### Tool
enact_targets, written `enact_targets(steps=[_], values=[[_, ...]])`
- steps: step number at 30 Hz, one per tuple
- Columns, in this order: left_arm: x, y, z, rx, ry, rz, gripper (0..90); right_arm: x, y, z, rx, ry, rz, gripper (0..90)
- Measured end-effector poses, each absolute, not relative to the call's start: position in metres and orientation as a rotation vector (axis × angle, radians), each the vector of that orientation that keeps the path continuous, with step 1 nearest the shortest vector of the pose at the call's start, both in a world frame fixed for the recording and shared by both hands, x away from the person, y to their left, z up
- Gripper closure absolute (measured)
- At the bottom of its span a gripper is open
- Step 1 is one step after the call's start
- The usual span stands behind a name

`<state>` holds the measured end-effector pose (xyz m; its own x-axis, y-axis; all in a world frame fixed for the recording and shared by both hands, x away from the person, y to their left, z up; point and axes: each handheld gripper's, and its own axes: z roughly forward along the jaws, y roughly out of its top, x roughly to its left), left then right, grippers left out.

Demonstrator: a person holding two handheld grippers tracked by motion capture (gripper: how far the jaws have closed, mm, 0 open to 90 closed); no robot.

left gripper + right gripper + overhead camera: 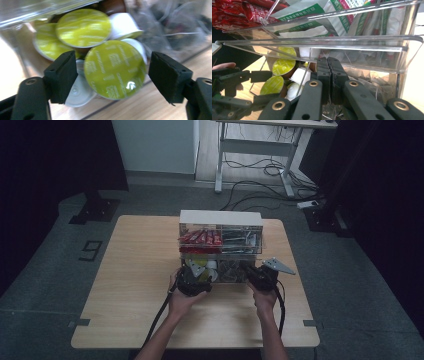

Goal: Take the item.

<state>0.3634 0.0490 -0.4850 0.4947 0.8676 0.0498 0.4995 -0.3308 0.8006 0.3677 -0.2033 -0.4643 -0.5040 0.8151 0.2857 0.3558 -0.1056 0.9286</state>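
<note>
left gripper (pixel 196 281): at the lower left compartment of the clear organiser, jaws apart; in the left gripper view a pad stands on each side of the pod and neither presses on it.
green-lidded pod (pixel 115 72): between the left gripper's jaws, tilted on edge against the other pods, just above the table edge line.
other pods (pixel 83 27): heaped behind it in the same compartment, green lids and white bodies touching one another.
clear organiser (pixel 220 218): two tiers, near the far middle of the wooden table (pixel 135 285).
red sachets (pixel 200 238): upper left compartment.
green-and-white packets (pixel 312 11): upper right compartment, standing upright.
right gripper (pixel 260 276): at the lower right compartment, jaws pressed together with nothing between them; tips against the clear front wall.
</note>
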Motion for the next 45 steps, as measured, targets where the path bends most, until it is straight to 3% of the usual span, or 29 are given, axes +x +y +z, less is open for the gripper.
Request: enact_targets(steps=[8,45], values=[[0.364,0.050,-0.488,1.974,1.134,0.650,37.8,0.368,-0.204,-0.464,1.285,1.790,1.644,87.4],[0.334,0.083,-0.449,1.861,1.131,0.607,38.6,0.368,-0.205,-0.465,1.289,1.783,1.641,87.3]])
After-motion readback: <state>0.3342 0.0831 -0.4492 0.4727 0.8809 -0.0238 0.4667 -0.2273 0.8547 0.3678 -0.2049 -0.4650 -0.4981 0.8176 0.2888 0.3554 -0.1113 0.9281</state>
